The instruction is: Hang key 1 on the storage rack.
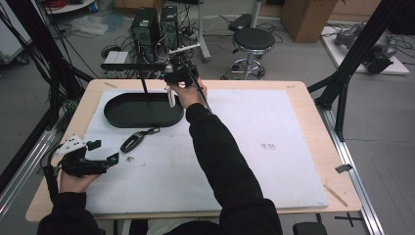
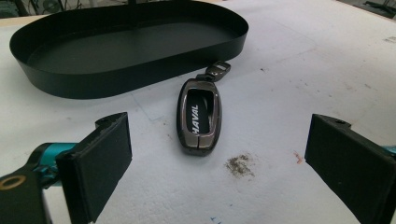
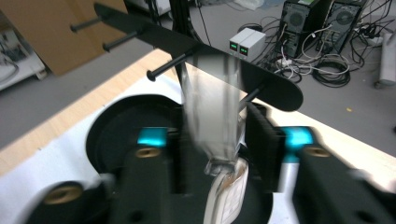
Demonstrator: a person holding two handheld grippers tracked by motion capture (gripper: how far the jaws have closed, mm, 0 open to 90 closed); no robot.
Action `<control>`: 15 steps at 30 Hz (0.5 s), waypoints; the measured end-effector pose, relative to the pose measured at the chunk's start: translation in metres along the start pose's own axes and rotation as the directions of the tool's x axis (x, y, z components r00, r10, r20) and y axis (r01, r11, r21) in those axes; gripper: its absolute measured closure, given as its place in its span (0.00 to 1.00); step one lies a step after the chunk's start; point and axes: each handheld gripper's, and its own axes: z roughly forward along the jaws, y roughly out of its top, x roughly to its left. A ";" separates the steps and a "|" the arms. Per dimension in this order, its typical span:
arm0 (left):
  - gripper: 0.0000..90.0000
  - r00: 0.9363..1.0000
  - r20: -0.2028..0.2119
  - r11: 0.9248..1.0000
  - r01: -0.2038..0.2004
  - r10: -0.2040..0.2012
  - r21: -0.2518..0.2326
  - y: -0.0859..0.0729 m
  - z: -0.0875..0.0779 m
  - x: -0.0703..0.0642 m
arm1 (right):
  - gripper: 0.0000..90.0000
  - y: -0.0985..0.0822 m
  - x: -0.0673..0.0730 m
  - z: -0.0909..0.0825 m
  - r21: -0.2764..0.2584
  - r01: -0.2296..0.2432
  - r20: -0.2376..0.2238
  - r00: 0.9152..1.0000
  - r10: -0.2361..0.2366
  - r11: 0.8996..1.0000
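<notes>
your right tool [image 3: 212,140] stands with jaws parted around a blurred clear strap [image 3: 212,107] and its white tag [image 3: 229,196], over the black oval tray [image 1: 142,113] by the peg rack [image 3: 224,65]; contact cannot be confirmed. your left tool [image 2: 217,163] sits wide apart on the tabletop [image 1: 274,161], empty, the key fob [image 2: 199,116] lying ahead beside the tray.

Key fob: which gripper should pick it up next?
Left. The left gripper is open, with the key fob lying on the mat just ahead between its jaws. The right gripper is farther off by the rack, over the tray, with a clear strap between its jaws.
</notes>
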 end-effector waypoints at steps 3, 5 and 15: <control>0.09 1.000 0.001 1.000 0.001 -0.001 -0.001 0.000 -0.001 0.000 | 0.52 0.000 0.000 -0.006 -0.006 -0.009 -0.013 1.000 0.009 1.000; 0.09 1.000 0.001 1.000 0.004 -0.004 -0.004 0.000 -0.001 0.000 | 0.38 -0.001 -0.002 -0.009 -0.006 -0.017 -0.011 1.000 0.017 1.000; 0.09 1.000 0.002 1.000 0.004 -0.004 -0.003 0.000 0.000 0.000 | 0.10 -0.010 -0.013 -0.023 0.009 -0.001 -0.051 0.999 0.002 1.000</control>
